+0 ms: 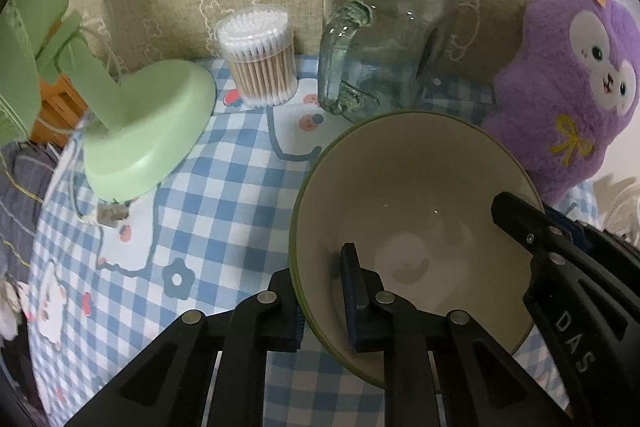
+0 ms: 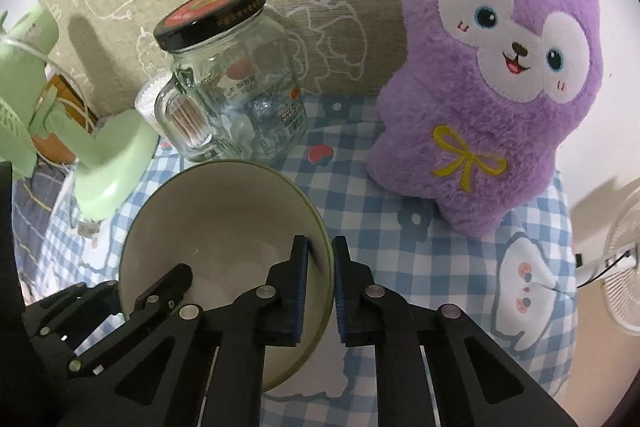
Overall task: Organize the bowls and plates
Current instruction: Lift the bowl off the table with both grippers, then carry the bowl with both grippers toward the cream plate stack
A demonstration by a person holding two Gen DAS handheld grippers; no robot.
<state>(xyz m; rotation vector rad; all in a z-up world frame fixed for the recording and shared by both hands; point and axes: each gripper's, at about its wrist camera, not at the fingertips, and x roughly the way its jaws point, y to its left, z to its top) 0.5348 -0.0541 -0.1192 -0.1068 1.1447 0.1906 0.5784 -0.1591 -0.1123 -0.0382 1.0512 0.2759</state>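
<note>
A cream bowl (image 1: 416, 187) with a green outside stands on the blue checked cloth. My left gripper (image 1: 320, 291) is shut on its near-left rim, one pad inside the bowl and one outside. My right gripper (image 2: 322, 279) is shut on the opposite rim of the bowl (image 2: 224, 219), again with one pad inside and one outside. Each view shows the other gripper's black finger reaching into the bowl. The bowl holds nothing.
Behind the bowl stand a glass jar (image 1: 384, 43) with a black lid, a tub of cotton swabs (image 1: 260, 59), a green fan base (image 1: 152, 131) and a purple plush toy (image 2: 500, 75). The checked tablecloth (image 2: 400, 227) ends at a patterned wall.
</note>
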